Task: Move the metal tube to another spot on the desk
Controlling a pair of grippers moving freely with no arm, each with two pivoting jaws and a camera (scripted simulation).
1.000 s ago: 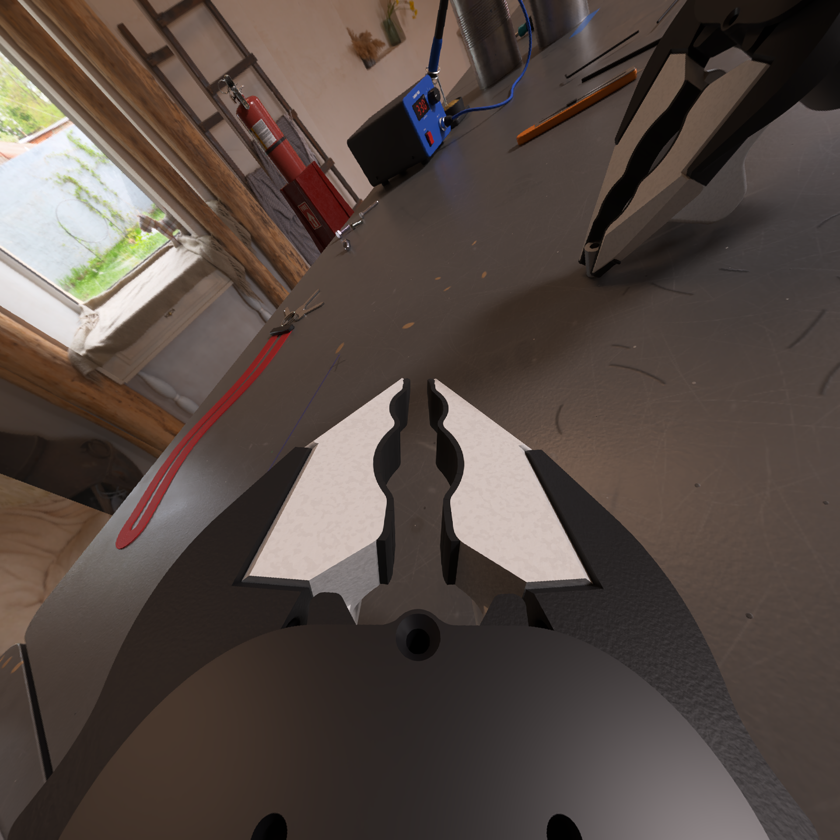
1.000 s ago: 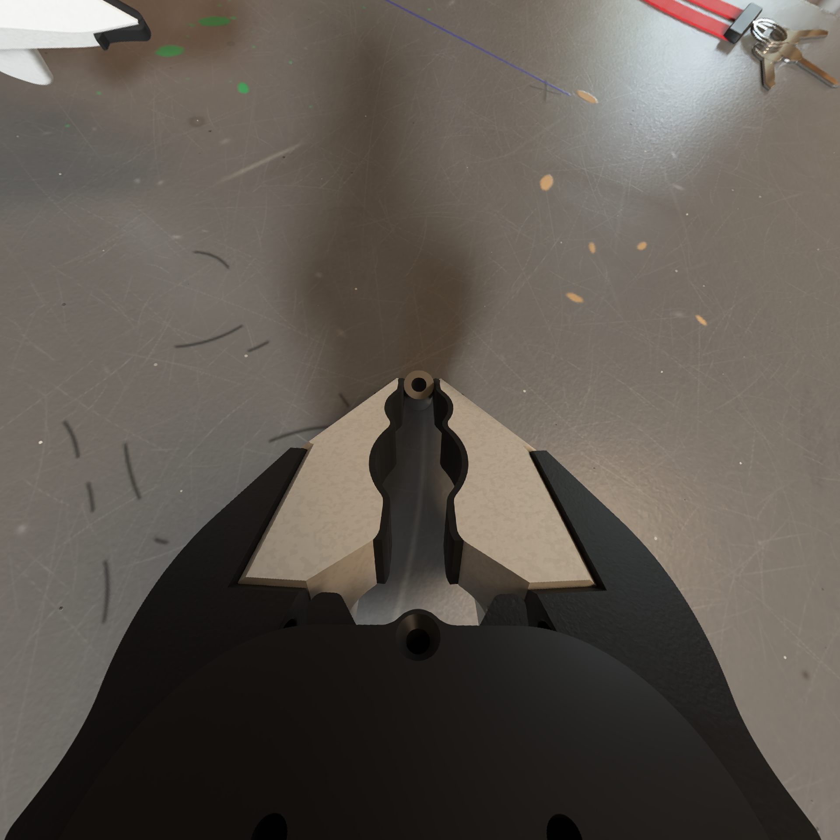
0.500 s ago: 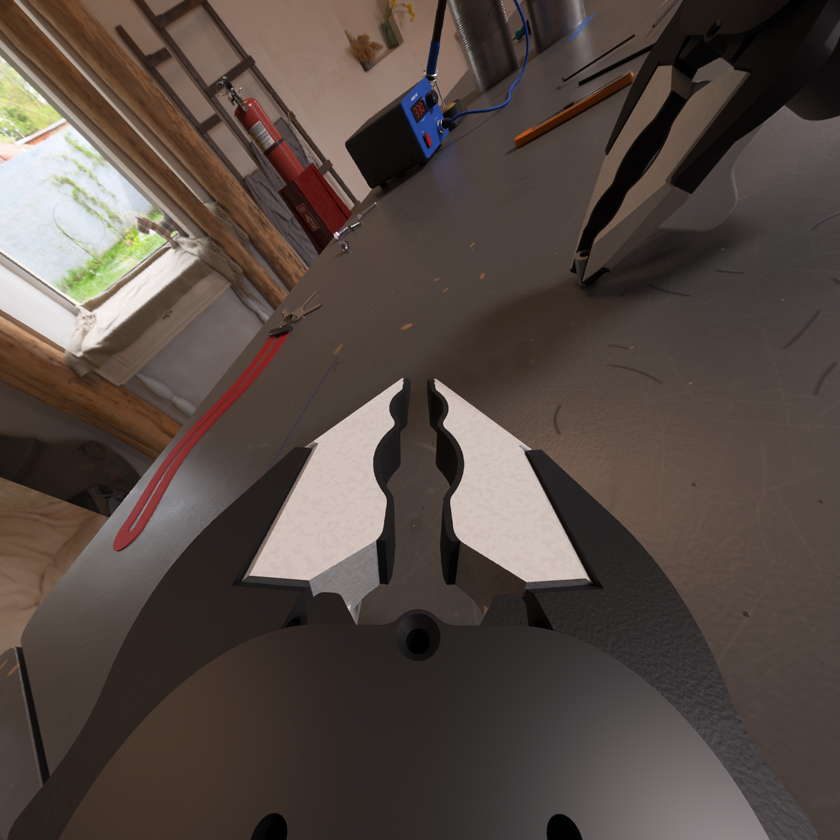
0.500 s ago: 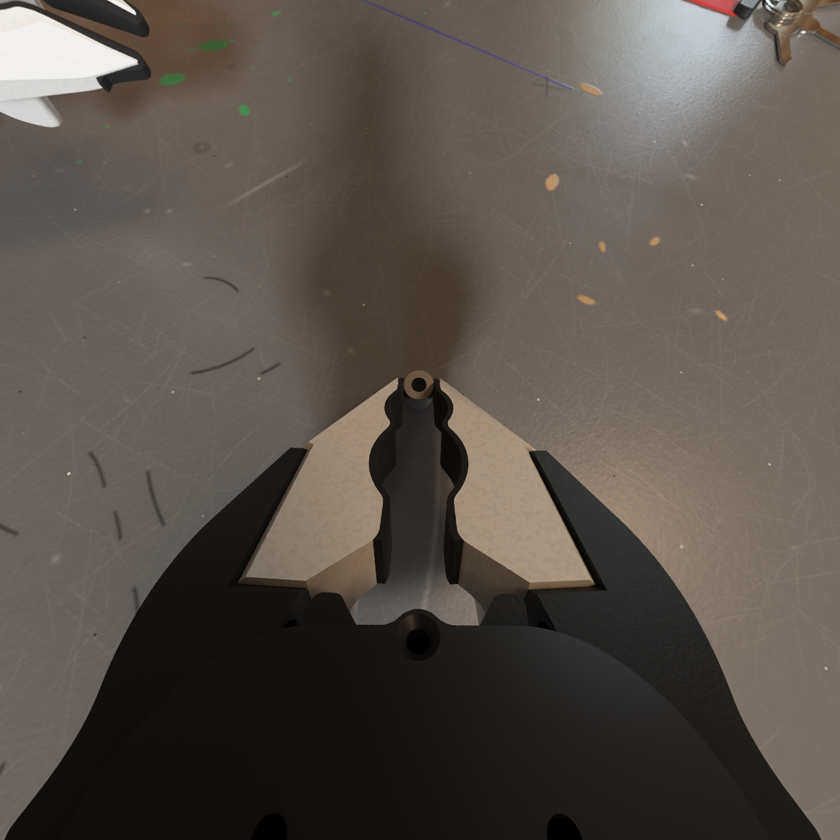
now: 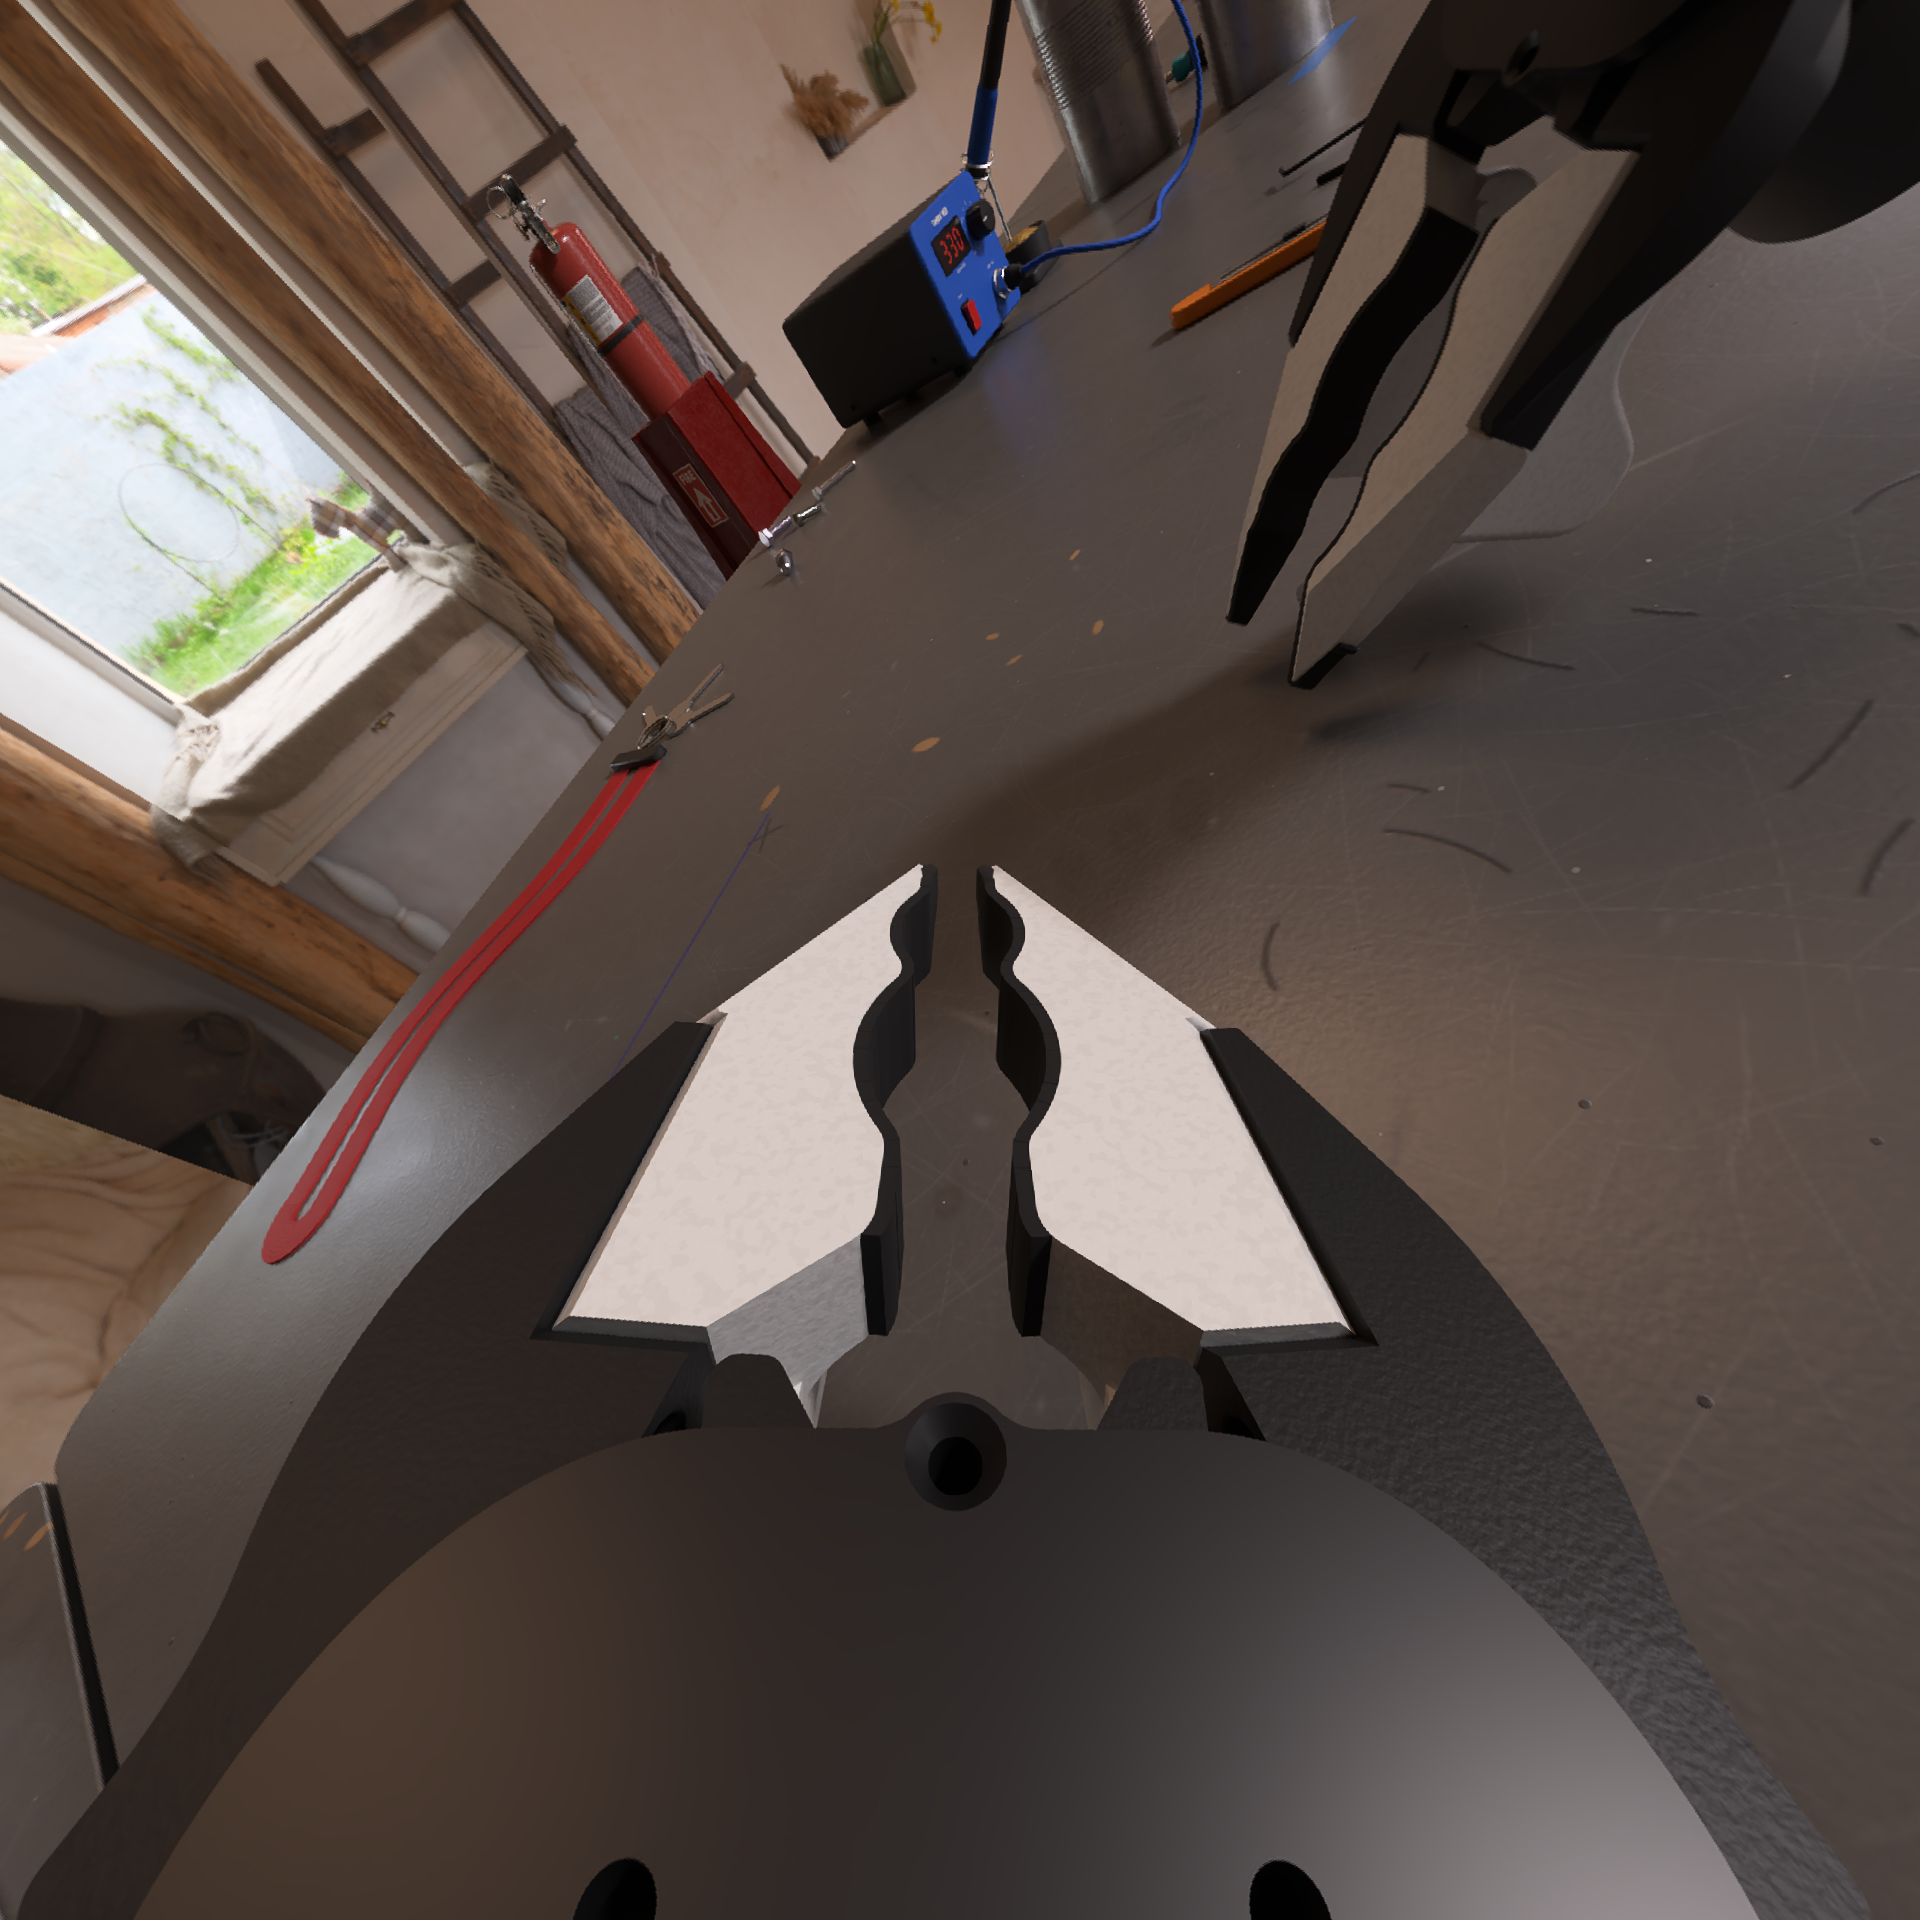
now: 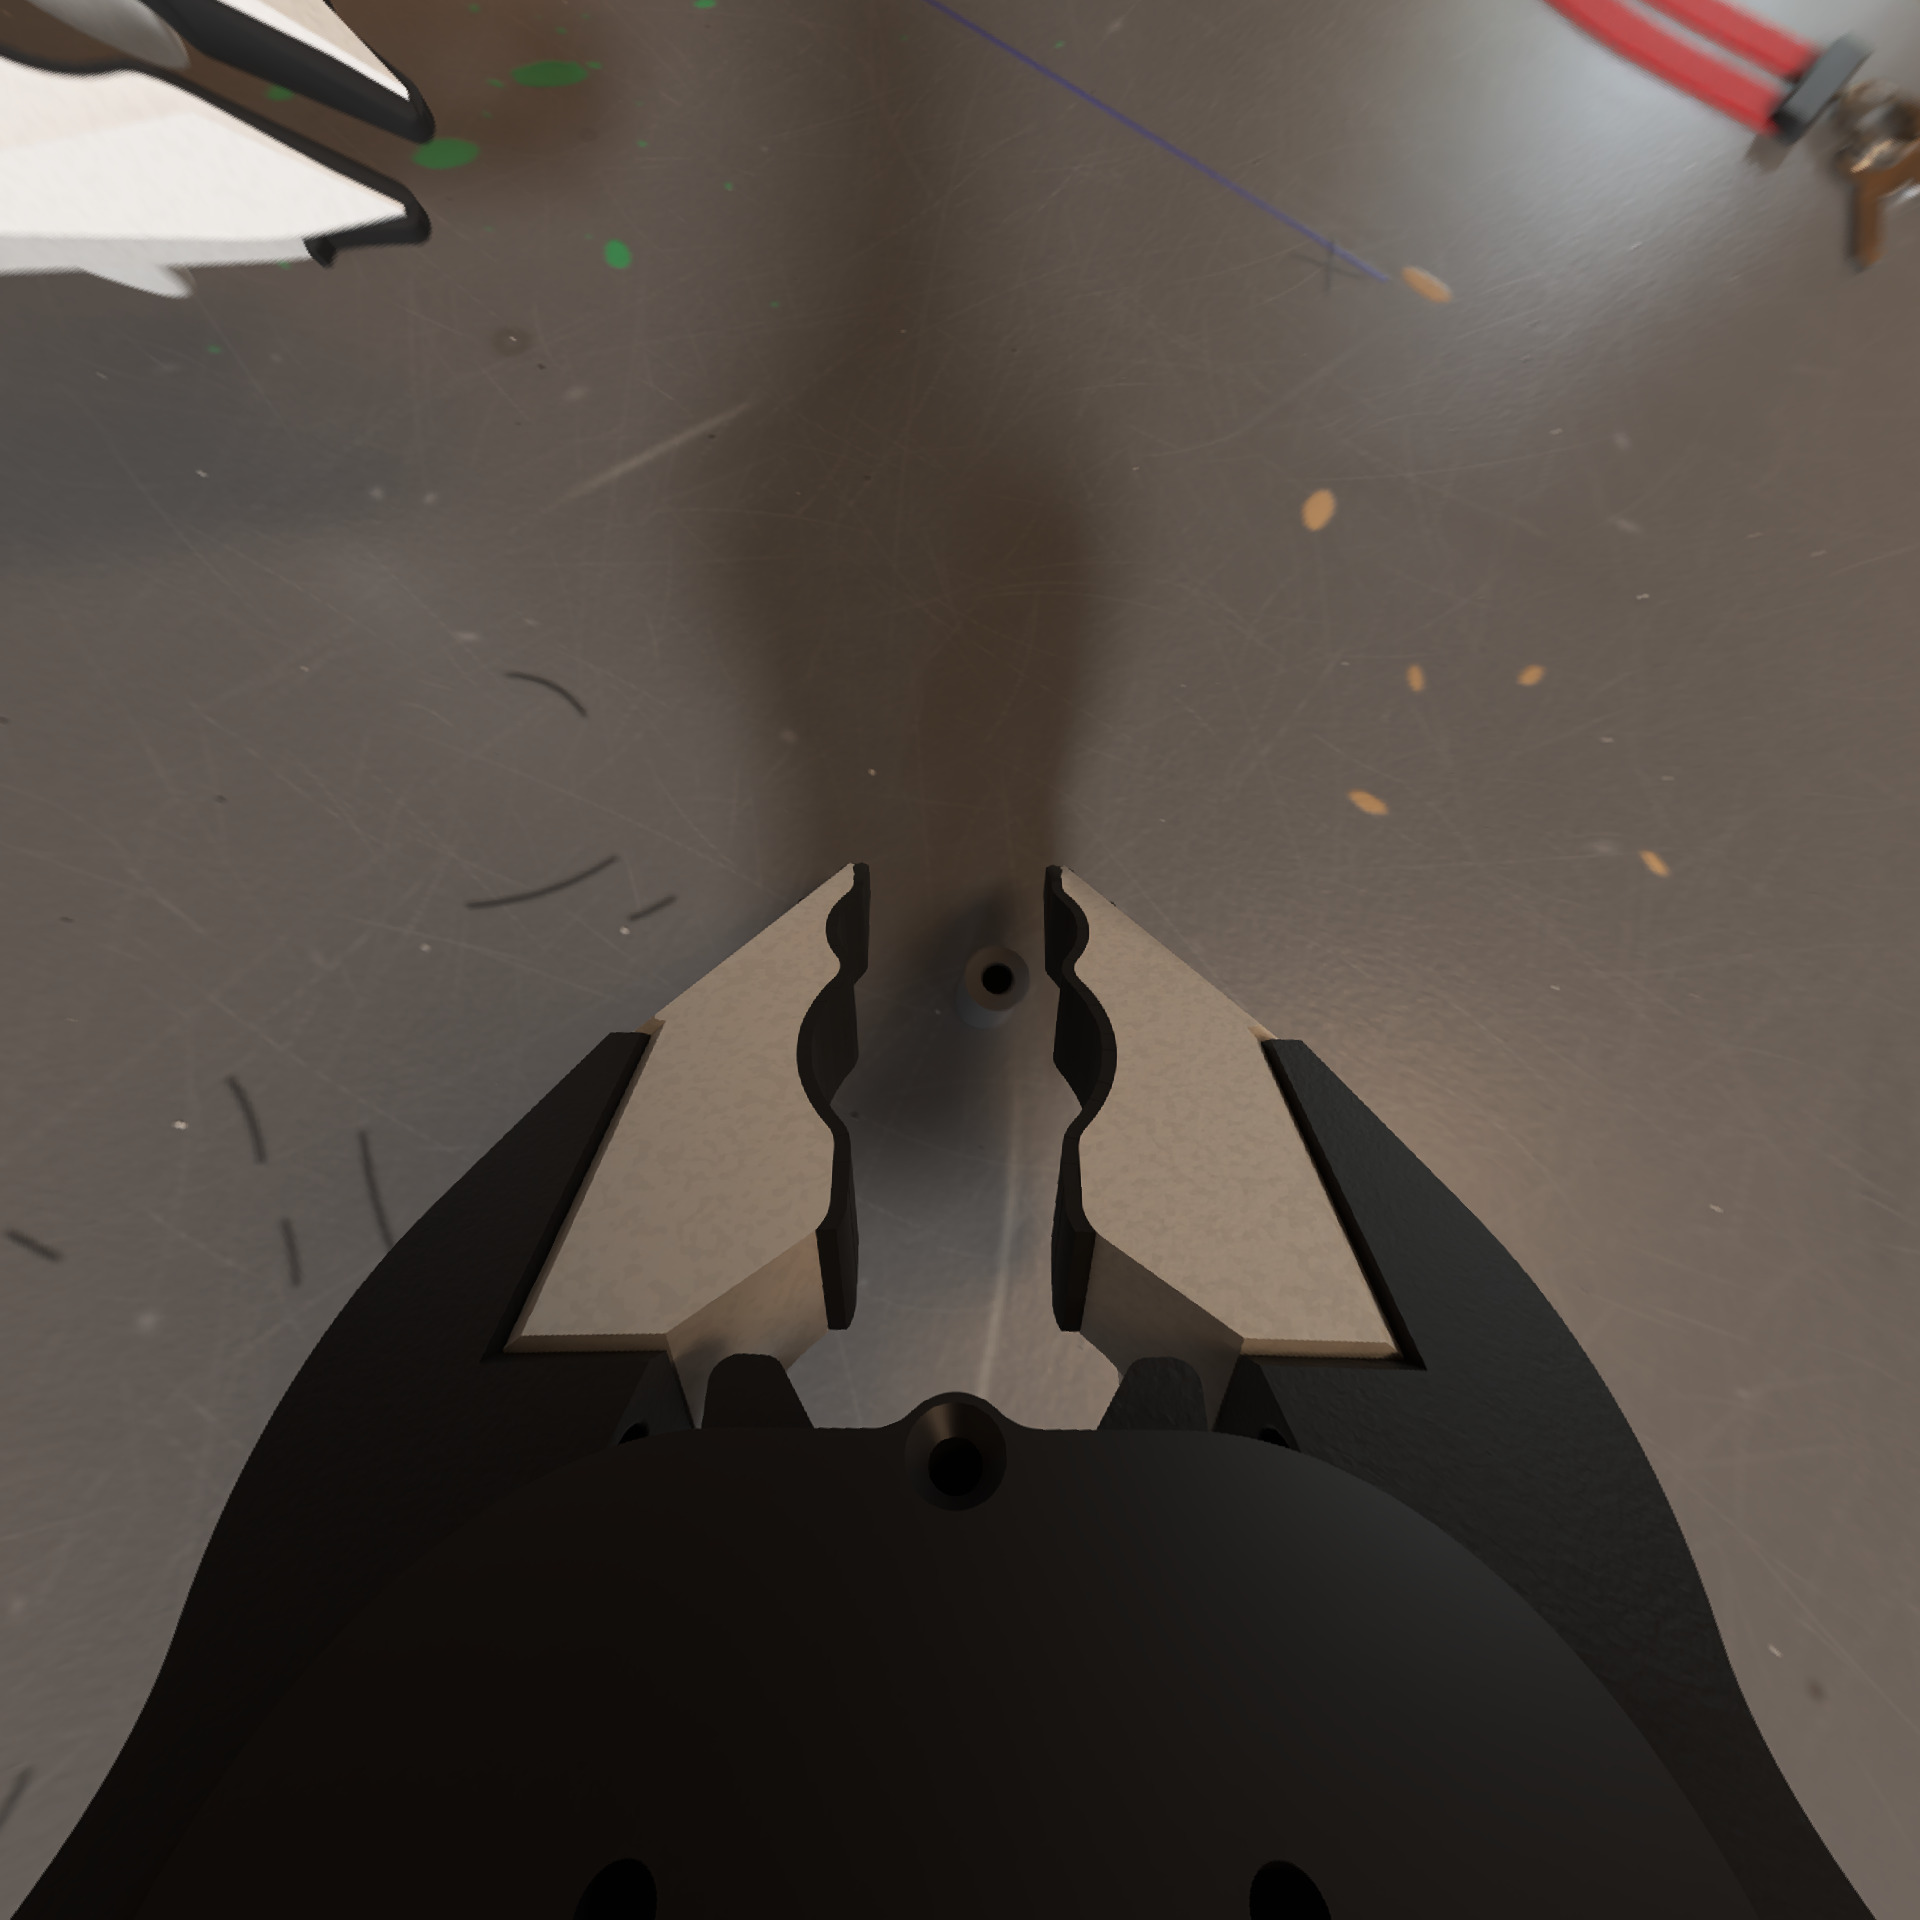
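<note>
The metal tube [image 6: 995,979] is thin and grey. In the right wrist view I see it end-on, with its open end between the fingertips and its body running back toward the camera. My right gripper [image 6: 956,883] is open around the tube, with a gap on each side, close over the dark desk [image 6: 1455,1039]. The right gripper also shows in the left wrist view [image 5: 1288,644], tips down near the desk top. My left gripper [image 5: 956,883] is shut and empty, low over the desk; its fingers [image 6: 208,187] show at the top left of the right wrist view.
A blue soldering station [image 5: 914,312], an orange pencil [image 5: 1242,286] and metal cans [image 5: 1101,94] stand at the far end. A red lanyard [image 5: 468,987] with keys [image 5: 675,717] and some screws [image 5: 800,520] lie along the desk's left edge.
My right gripper has opened and let go of the tube, which now sits loose between the fingers. The right gripper also sank nearer the desk. The left gripper has stayed shut.
</note>
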